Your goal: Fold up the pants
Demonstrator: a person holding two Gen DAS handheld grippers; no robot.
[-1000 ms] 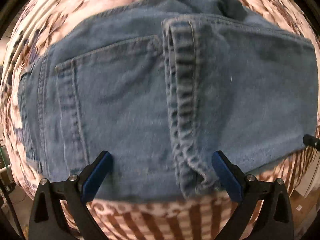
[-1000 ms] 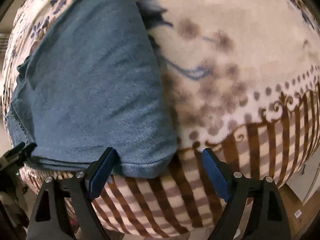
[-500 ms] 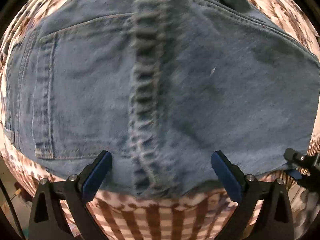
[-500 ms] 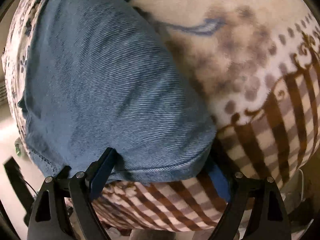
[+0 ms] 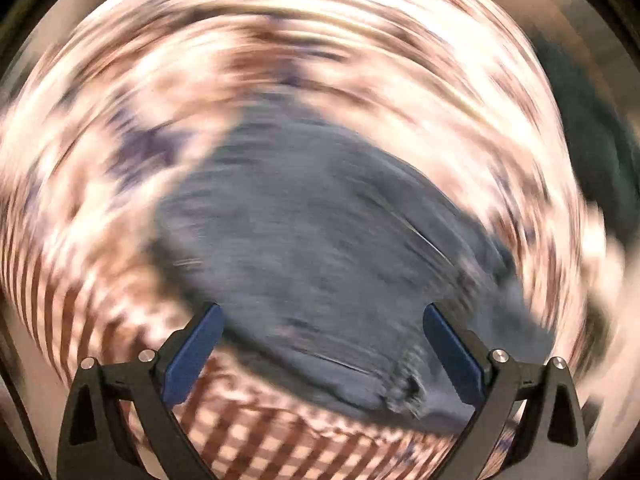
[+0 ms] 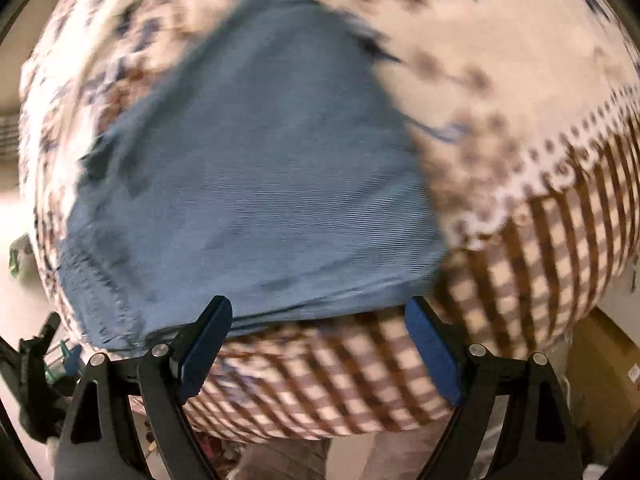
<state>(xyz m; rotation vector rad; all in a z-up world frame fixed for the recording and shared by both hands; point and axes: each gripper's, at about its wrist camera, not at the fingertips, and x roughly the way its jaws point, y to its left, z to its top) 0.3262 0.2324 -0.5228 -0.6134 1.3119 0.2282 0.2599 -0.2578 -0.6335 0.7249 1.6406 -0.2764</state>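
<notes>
- Right gripper (image 6: 318, 344): jaws spread wide, nothing between the blue pads, clear of the cloth. Pointing steeply down.
- Left gripper (image 5: 320, 354): jaws also spread wide, empty. That view is badly smeared by motion blur, so little detail there.
- Pants (image 6: 256, 176): blue denim, folded into a compact, roughly four-sided stack, lying flat on the blanket (image 6: 520, 80). In the right wrist view they fill the left and centre; near edge sits just beyond the jaw tips.
- Fold on the right side is rounded and smooth; twill weave readable on top face.
- Near-left corner shows stacked layer edges with a stitched hem, slightly uneven.
- In the left wrist view the pants (image 5: 320, 232) are a grey-blue blob at centre, a puckered seam end near the right jaw; nothing finer readable.
- Blanket: cream with brown and navy floral print, dotted border, then brown check band along the near edge.
- Past the blanket's near edge: floor and dark clutter at lower left, too blurred to identify.
</notes>
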